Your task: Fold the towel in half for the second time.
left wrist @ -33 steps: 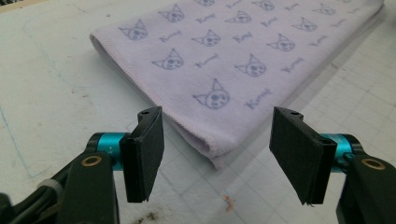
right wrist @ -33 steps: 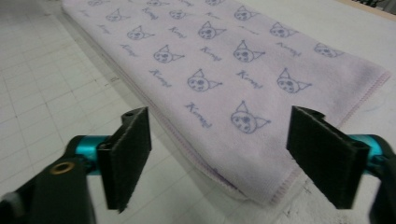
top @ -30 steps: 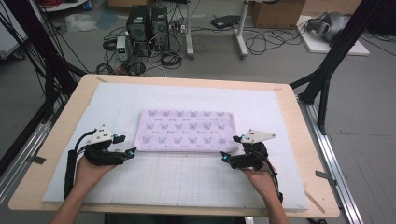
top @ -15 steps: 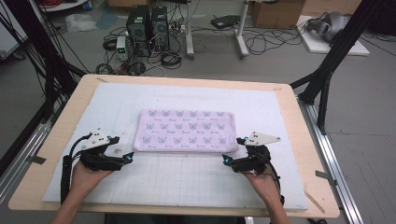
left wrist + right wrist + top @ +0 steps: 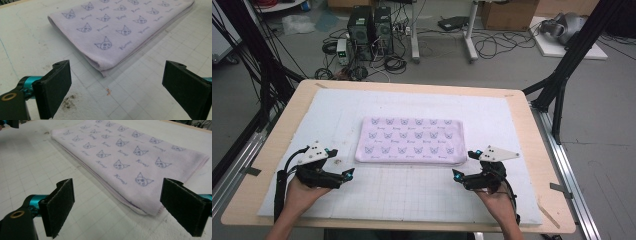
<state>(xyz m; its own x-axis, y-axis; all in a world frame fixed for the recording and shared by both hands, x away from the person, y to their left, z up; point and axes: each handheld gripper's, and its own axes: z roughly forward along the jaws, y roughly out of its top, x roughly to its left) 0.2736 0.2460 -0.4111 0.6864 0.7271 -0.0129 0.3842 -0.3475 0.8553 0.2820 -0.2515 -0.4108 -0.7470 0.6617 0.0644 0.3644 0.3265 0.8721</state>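
1. While both of my hands rest near the front edge of the tabletop, my left gripper sits toward the front left and my right gripper toward the front right, each pointing inward and slightly away from me.
2. My left gripper's jaws have just been opening and now stand wide apart, with nothing between them but bare gridded mat.
3. My right gripper's jaws also stand wide apart and grip nothing; in the right gripper view the towel's near corner lies just ahead of the right-hand pad without touching it.
4. Just beyond both grippers lies the folded lilac towel, flat on the white mat around the middle of the tabletop, its long axis running left to right, parallel to the front edge.
5. In the left gripper view the towel shows rows of cat-like faces, each with a short cursive word beside it; the word is too small and blurred for me to read.
6. That view cuts off the towel's far edge, and a dark smudge marks the mat beside my left pad.
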